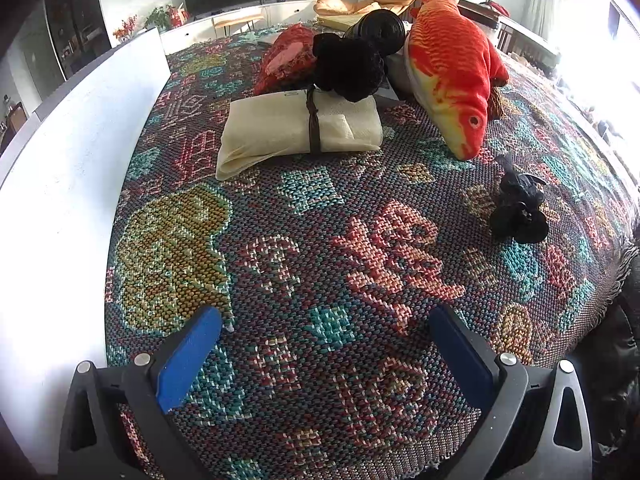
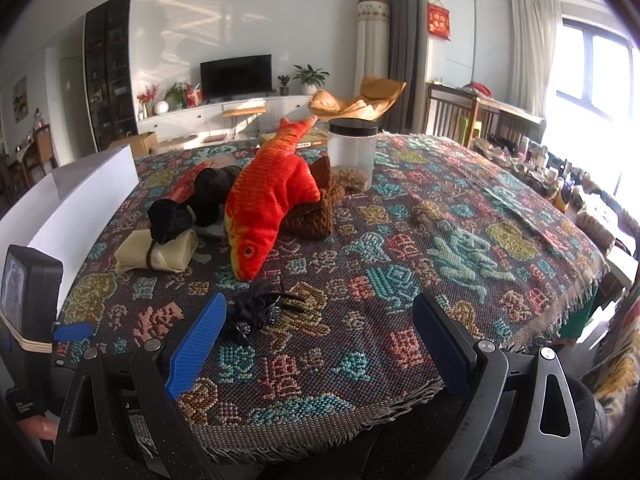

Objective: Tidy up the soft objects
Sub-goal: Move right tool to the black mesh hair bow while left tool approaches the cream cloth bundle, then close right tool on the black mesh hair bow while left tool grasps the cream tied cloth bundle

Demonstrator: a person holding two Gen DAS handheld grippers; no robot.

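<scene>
Nearest, over the patterned woven cloth [image 1: 320, 240] at the table's near edge: left gripper [image 1: 326, 322] and right gripper [image 2: 320, 312], both spread wide and holding nothing, with a small black fabric flower [image 2: 256, 314] just beside the right gripper's left finger. Farther in, toward the middle: a folded cream cloth [image 1: 296, 130] tied with a dark band, a black fuzzy bundle [image 1: 348, 66] resting on its far edge, and an orange plush fish [image 2: 270, 196] nose-down beside them. Beyond, a brown knit piece [image 2: 320, 204] and a black-lidded clear jar [image 2: 352, 154]; along the left edge, a white box [image 1: 68, 184].
</scene>
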